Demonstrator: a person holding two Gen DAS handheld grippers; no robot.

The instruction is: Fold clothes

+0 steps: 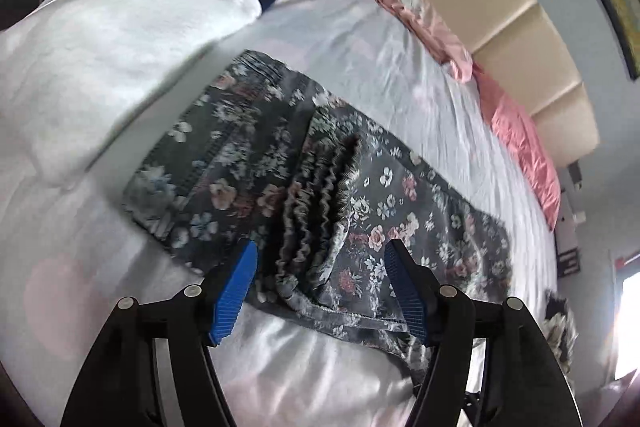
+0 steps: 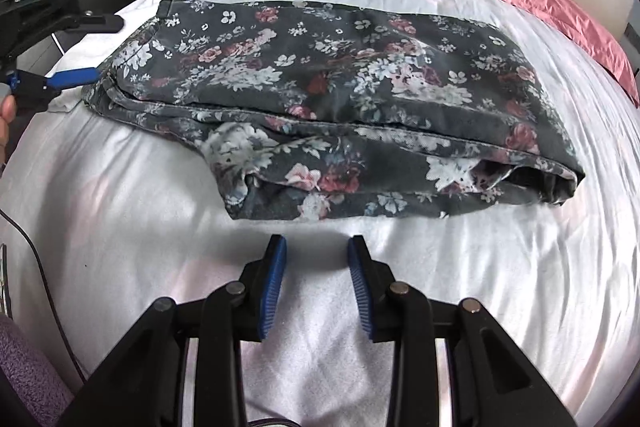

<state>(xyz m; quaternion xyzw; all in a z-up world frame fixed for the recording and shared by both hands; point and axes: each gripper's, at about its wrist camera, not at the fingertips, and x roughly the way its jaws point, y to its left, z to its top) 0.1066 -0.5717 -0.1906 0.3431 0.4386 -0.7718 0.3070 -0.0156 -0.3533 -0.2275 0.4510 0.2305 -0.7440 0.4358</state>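
Both pairs of blue-padded fingers stand spread with nothing pinched: the left gripper hangs with its jaws wide over the gathered waistband end of the floral trousers, the cloth lying below the pads rather than between them, while the right gripper has a narrower gap and hovers over bare white sheet just short of the trousers' near edge. The trousers lie folded lengthwise into a long dark bundle across the bed, the waistband to the left in the right wrist view, the leg ends to the right with one opening gaping. From the right wrist view the left gripper sits at the waistband corner. A folded white garment rests just beside that end. The main risk, I judge, is a shallow or single-layer grab: stacked layers could slide apart as the bundle is lifted, spoiling the fold. The right jaws may be too narrow to take the thick edge, pushing it away instead. A careless grab might also catch the sheet, or drag the white garment out of shape. Pink pillows lie well apart.
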